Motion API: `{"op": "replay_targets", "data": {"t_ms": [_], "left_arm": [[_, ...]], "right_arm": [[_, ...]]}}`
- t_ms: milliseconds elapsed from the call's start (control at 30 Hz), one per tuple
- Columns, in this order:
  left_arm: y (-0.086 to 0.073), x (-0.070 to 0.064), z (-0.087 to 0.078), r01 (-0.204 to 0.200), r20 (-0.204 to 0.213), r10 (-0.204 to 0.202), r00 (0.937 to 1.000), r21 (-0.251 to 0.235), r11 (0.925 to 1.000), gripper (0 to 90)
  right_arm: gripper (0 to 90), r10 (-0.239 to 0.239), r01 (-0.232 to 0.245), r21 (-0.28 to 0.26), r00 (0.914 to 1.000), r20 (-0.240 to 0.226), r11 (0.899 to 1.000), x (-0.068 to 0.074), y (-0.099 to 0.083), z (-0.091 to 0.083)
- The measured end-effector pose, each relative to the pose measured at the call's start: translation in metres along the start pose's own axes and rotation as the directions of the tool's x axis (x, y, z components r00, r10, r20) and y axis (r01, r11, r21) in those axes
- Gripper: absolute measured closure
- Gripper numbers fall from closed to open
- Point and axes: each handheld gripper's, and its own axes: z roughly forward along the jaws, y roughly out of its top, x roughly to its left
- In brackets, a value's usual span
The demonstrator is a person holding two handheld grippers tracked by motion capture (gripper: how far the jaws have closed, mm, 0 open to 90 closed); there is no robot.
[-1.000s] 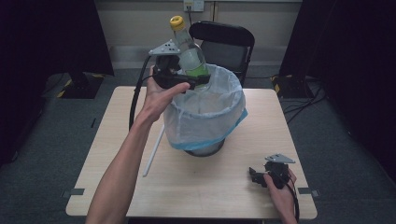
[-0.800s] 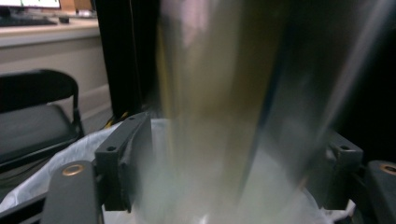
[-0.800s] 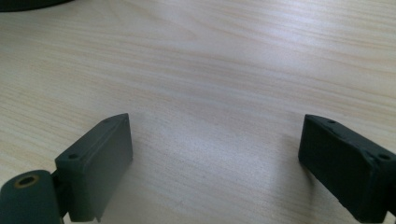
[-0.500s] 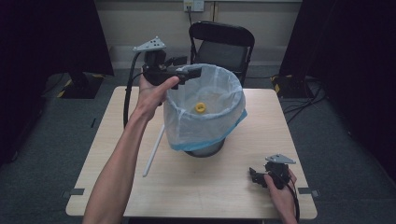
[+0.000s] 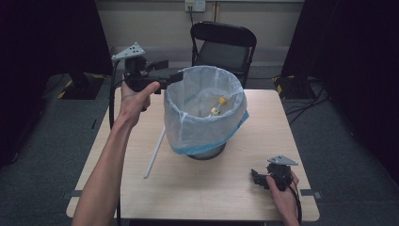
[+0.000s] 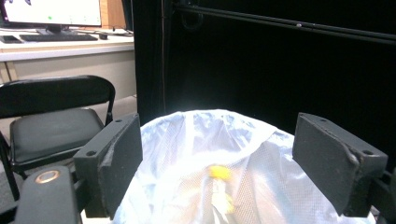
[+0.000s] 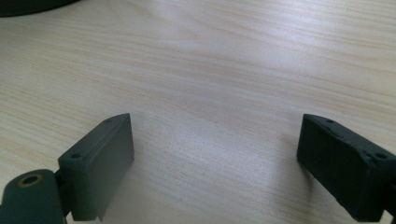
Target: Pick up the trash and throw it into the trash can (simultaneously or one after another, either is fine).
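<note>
A bin lined with a bag stands mid-table, a bottle inside it. A rod lies on the table left of the bin. A chair stands behind the table. The left gripper hangs at the bin's left rim; the right gripper rests at the near right corner.

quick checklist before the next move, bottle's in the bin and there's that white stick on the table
1. Bottle inside the lined bin: ok, its yellow cap shows within the bag.
2. Left gripper empty: ok, jaws stand apart with nothing between them, at the bin's rim.
3. Right gripper free: ok, jaws apart, low over bare table.
4. White stick reachable: ok, it lies flat on the table left of the bin, uncovered.
5. Bin bag seated on the rim: cannot tell all round; blue edge hangs low at the front.
</note>
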Motion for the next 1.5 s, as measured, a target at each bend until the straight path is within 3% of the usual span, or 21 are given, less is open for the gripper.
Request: {"op": "replay_targets", "data": {"t_ms": [133, 433, 600, 833, 1000, 1033, 1133, 1233, 1500], "left_arm": [[-0.003, 0.006, -0.013, 0.051, 0.004, -0.051, 0.9987, 0.001, 0.9987, 18.8], [-0.013, 0.013, -0.044, 0.040, -0.018, -0.040, 0.9990, 0.007, 0.9992, 18.4], [-0.026, 0.015, -0.060, 0.065, -0.033, -0.065, 0.9974, 0.000, 0.9979, 19.6], [-0.044, 0.016, -0.082, 0.062, -0.073, -0.063, 0.9953, -0.012, 0.9980, 21.7], [-0.065, 0.019, -0.095, 0.095, -0.109, -0.095, 0.9895, -0.007, 0.9954, 25.0], [-0.069, 0.020, -0.097, 0.101, -0.104, -0.100, 0.9895, 0.002, 0.9949, 24.9], [-0.088, 0.024, -0.102, 0.108, -0.142, -0.100, 0.9849, 0.053, 0.9927, 25.0], [-0.097, 0.024, -0.104, 0.112, -0.161, -0.097, 0.9821, 0.084, 0.9901, 25.0], [-0.130, 0.018, -0.109, 0.103, -0.180, -0.072, 0.9811, 0.168, 0.9804, 31.8]], "right_arm": [[10.0, -0.002, 0.002, 0.000, 1.0000, -0.001, 1.000, 0.000, 0.000, 0.000], [10.0, -0.001, 0.001, 0.000, 1.0000, 0.000, 1.000, 0.000, 0.000, 0.000], [10.0, 0.000, 0.000, 0.000, 1.0000, 0.000, 1.000, 0.000, 0.000, 0.000], [10.0, 0.000, 0.000, 0.000, 1.0000, 0.000, 1.000, 0.000, 0.000, 0.000], [10.0, 0.000, 0.000, 0.000, 1.0000, 0.000, 1.000, 0.000, 0.000, 0.000], [10.0, -0.001, 0.001, 0.000, 1.0000, 0.000, 1.000, 0.000, 0.000, 0.000], [10.0, -0.001, 0.001, 0.000, 1.0000, 0.000, 1.000, 0.000, 0.000, 0.000], [10.0, -0.001, 0.001, 0.000, 1.0000, 0.000, 1.000, 0.000, 0.000, 0.000], [10.0, 0.000, 0.000, 0.000, 1.0000, 0.000, 1.000, 0.000, 0.000, 0.000]]}}
